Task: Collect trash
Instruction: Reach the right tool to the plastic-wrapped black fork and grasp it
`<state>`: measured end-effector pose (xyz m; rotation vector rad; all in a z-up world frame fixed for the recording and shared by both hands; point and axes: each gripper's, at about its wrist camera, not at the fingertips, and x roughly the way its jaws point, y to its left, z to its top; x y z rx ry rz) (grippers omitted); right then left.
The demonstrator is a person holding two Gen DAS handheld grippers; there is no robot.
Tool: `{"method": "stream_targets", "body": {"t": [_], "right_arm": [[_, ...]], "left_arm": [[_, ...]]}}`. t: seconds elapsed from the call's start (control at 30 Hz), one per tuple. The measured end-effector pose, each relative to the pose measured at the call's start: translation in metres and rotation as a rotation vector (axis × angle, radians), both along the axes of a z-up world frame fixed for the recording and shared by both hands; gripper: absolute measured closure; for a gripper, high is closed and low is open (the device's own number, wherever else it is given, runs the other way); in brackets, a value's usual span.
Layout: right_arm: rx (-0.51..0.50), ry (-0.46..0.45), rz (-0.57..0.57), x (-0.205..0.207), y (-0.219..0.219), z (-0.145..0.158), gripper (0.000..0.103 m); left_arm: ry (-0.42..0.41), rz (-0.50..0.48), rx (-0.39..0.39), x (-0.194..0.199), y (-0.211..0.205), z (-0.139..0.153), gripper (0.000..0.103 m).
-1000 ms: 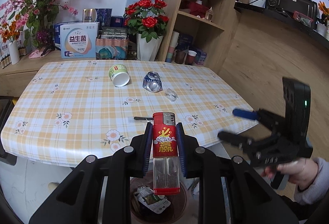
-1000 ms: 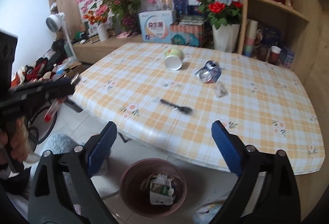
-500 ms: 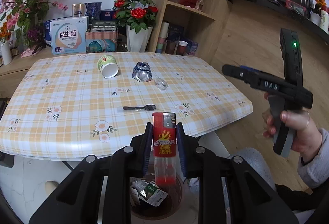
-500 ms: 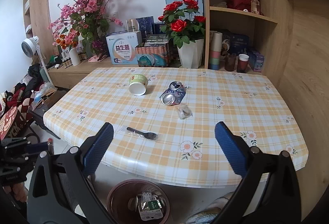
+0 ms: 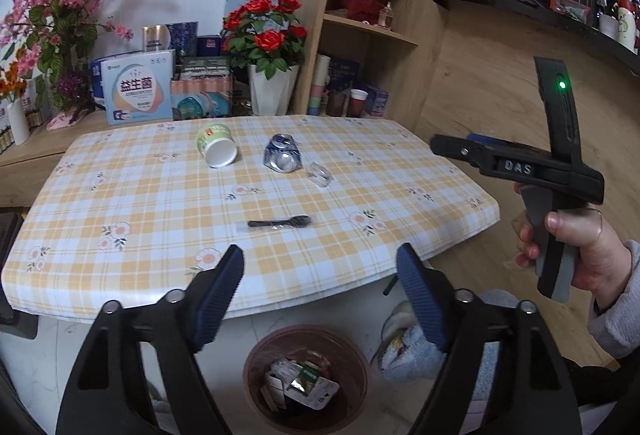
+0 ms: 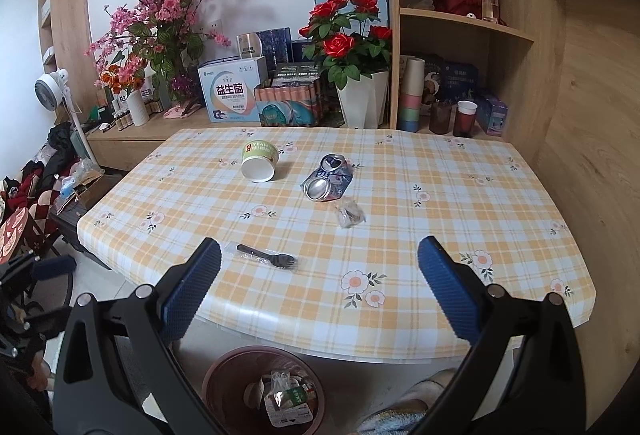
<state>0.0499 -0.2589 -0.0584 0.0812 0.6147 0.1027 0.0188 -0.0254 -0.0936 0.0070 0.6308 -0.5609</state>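
Note:
My left gripper (image 5: 320,267) is open and empty above the brown trash bin (image 5: 256,359) on the floor, which holds wrappers. My right gripper (image 6: 320,267) is open and empty over the table's front edge; it also shows in the left wrist view (image 5: 456,151). On the checked tablecloth (image 6: 440,195) lie a paper cup on its side (image 6: 260,161), a crushed can (image 6: 326,183), a crumpled clear wrapper (image 6: 350,215) and a black plastic spoon (image 6: 266,257). The bin also shows in the right wrist view (image 6: 216,379).
Behind the table stand a white vase of red roses (image 6: 362,103), boxes (image 6: 230,95) and pink blossoms (image 6: 160,19). A wooden shelf unit (image 6: 460,27) is at the right. Clutter and a fan (image 6: 50,91) are at the left.
My left gripper opened and the red lighter it held is gone from its jaws. The right gripper rose and turned toward the table.

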Motion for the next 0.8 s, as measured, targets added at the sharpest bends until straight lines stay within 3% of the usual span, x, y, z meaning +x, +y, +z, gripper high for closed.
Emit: {"method": "stream_targets", "body": {"t": [0.1,0.23,0.57,0.8], "right_arm": [[-0.006,0.004,0.002,0.001,0.001,-0.001,0.006],[-0.008,0.014,-0.002,0.003,0.001,-0.005,0.006],[-0.009,0.051,-0.009,0.015,-0.002,-0.02,0.006],[-0.012,0.082,-0.011,0.029,-0.003,-0.032,0.006]], "left_arm": [[-0.011,0.052,0.009,0.007,0.009,0.002,0.011],[-0.012,0.128,0.014,0.022,0.025,0.005,0.007],[-0.029,0.257,0.03,0.056,0.059,0.009,0.006],[-0.013,0.296,0.042,0.078,0.068,0.006,0.006]]}}
